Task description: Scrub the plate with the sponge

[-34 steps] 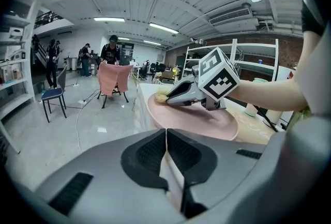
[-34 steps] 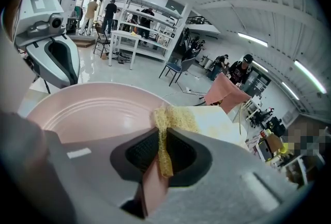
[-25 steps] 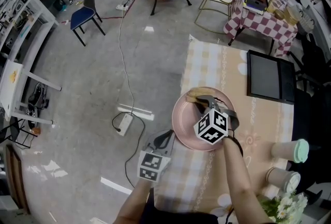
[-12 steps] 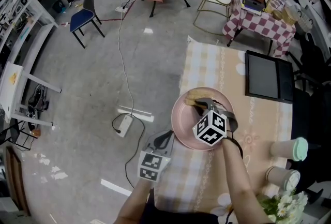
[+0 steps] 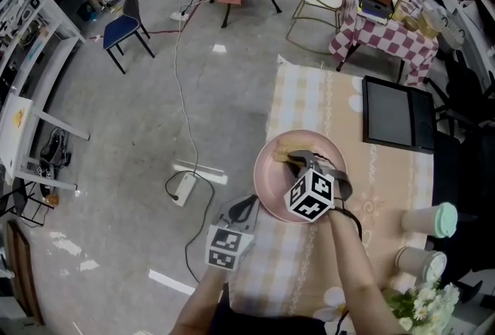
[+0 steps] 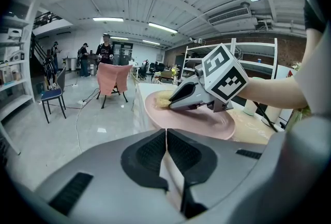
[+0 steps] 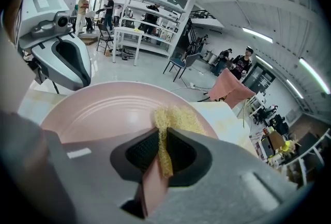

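Note:
A pink plate lies on the checked tablecloth near the table's left edge. My right gripper reaches over it from the near side and is shut on a yellow sponge. The sponge sticks out past the jaws and rests on the plate toward its far rim. My left gripper sits at the plate's near-left rim, jaws shut with nothing visible between them. In the left gripper view the left gripper points at the plate, with the right gripper and sponge above it.
A black screen lies flat at the table's far right. Two cups and white flowers stand at the near right. The table's left edge drops to a floor with a cable and power strip.
The right gripper with the sponge has shifted slightly over the plate. The left gripper has stayed at the plate's rim.

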A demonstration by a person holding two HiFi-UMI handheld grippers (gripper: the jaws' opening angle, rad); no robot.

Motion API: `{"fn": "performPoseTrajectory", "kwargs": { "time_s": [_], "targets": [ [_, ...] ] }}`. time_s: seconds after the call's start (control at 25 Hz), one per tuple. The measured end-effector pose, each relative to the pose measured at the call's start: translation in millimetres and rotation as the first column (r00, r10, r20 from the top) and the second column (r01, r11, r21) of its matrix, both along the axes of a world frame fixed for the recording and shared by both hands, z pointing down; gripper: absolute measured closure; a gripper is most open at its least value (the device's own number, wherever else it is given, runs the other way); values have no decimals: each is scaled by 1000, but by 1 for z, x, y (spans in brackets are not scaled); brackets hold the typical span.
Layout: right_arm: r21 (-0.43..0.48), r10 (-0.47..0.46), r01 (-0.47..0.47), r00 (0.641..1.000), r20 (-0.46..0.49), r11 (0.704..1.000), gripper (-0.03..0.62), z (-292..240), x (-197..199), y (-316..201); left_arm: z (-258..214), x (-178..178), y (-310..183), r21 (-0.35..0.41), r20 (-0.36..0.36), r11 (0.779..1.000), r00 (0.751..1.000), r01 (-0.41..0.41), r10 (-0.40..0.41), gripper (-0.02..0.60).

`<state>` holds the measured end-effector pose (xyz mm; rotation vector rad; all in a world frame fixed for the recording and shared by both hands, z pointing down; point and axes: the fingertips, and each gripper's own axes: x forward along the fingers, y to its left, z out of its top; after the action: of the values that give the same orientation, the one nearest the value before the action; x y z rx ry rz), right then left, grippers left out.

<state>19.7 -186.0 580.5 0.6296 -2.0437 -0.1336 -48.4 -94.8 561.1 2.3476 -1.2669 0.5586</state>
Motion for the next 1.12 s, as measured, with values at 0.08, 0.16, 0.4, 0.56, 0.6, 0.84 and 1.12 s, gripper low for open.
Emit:
{"fn": "performPoseTrajectory", "kwargs": {
  "time_s": [0.08, 0.16, 0.4, 0.56, 0.6, 0.84, 1.12],
  "targets": [
    [-5, -1, 1, 1000, 2, 1000, 548, 1, 0, 2, 0, 0, -1, 1, 0, 1000, 1000, -1, 1, 565],
    [-8, -2, 2, 1000, 1, 1000, 547, 1, 0, 4, 0, 1, 0, 0, -1, 1000, 1000, -3, 3, 565],
    [-14, -7, 7, 1000, -5, 1000, 548, 1, -1, 11, 0, 2, 4, -3, 2, 1000, 1000, -12, 12, 565],
    [-19, -10, 10, 1000, -6, 1000, 548, 1, -2, 14, 1, 2, 5, -3, 4, 1000, 1000, -15, 15, 565],
    [-20, -11, 11, 1000, -6, 1000, 548, 2, -2, 15, 2, 2, 6, -4, 5, 1000, 1000, -16, 16, 565],
    [-33, -19, 19, 1000, -5, 999, 548, 2, -2, 21, 2, 3, 7, -5, 8, 1000, 1000, -21, 21, 565],
    [-46, -23, 23, 1000, 0, 999, 548, 1, -2, 30, 0, 5, 9, -6, 9, 1000, 1000, -25, 25, 565]
  ]
}}
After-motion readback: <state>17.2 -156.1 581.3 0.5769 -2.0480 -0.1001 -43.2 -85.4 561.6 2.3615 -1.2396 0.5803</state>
